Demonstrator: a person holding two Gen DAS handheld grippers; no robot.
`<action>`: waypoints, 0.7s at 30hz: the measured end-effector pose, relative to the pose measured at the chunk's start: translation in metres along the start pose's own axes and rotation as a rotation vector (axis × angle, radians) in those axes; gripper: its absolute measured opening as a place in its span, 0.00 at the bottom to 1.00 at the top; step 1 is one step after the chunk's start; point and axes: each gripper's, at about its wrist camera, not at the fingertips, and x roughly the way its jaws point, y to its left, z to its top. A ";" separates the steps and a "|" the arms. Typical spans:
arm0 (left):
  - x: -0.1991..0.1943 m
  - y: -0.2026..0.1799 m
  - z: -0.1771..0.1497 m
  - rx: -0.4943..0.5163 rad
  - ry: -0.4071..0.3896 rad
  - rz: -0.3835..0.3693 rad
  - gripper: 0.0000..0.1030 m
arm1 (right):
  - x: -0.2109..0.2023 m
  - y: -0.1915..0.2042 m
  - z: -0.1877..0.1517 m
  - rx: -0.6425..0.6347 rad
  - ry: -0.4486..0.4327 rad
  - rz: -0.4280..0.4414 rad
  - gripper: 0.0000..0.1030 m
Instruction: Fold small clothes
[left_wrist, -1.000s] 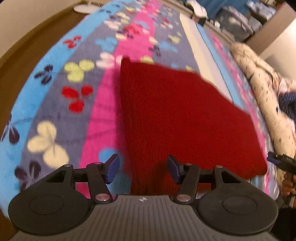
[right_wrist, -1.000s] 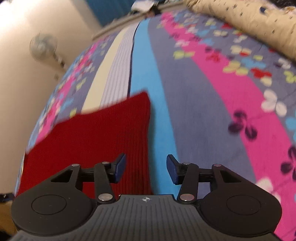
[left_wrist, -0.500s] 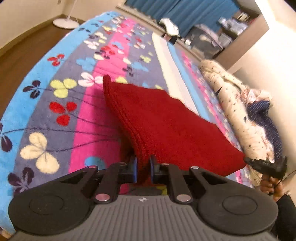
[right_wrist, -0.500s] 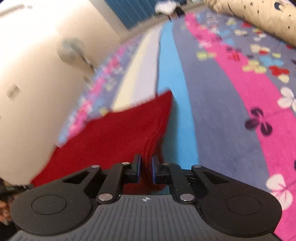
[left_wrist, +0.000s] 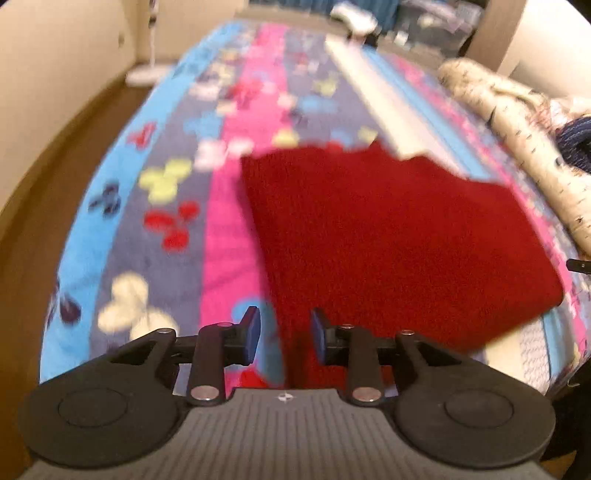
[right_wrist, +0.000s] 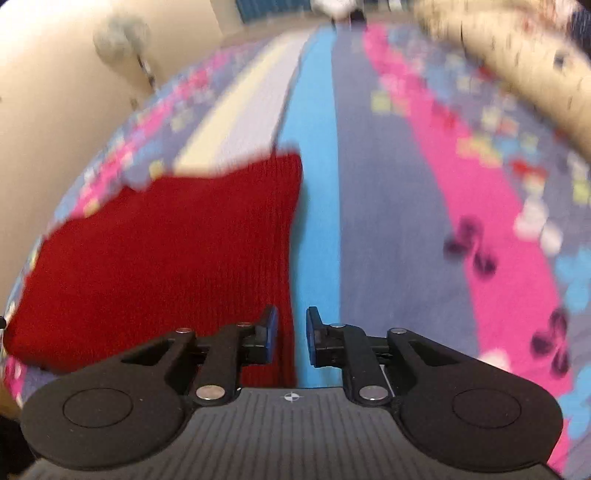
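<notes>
Red knit (left_wrist: 388, 236) lay flat on the striped butterfly blanket (left_wrist: 170, 206).
My left gripper (left_wrist: 284, 334) was spread, its fingers straddling the knit's near left edge without pinching it. My right gripper (right_wrist: 290, 334) was spread too, at the near right edge (right_wrist: 284, 258), beside the blue stripe (right_wrist: 317, 206).

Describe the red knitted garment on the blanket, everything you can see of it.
The red garment is a dark red ribbed knit, lying flat as a roughly rectangular folded piece on the flowered striped blanket. Its far edge is blurred, so details there are unclear. The left gripper straddles one near corner and the right gripper the other, both open, with no clear contact. Nothing else lies on it.
</notes>
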 end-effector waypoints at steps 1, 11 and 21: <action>-0.003 -0.005 0.002 0.019 -0.027 -0.026 0.31 | -0.004 0.001 0.001 -0.006 -0.032 0.029 0.22; 0.030 -0.053 -0.009 0.214 0.127 0.029 0.31 | 0.038 0.037 -0.016 -0.261 0.132 0.001 0.22; 0.019 -0.085 0.019 0.176 -0.041 0.086 0.32 | 0.029 0.050 0.001 -0.190 -0.036 0.054 0.33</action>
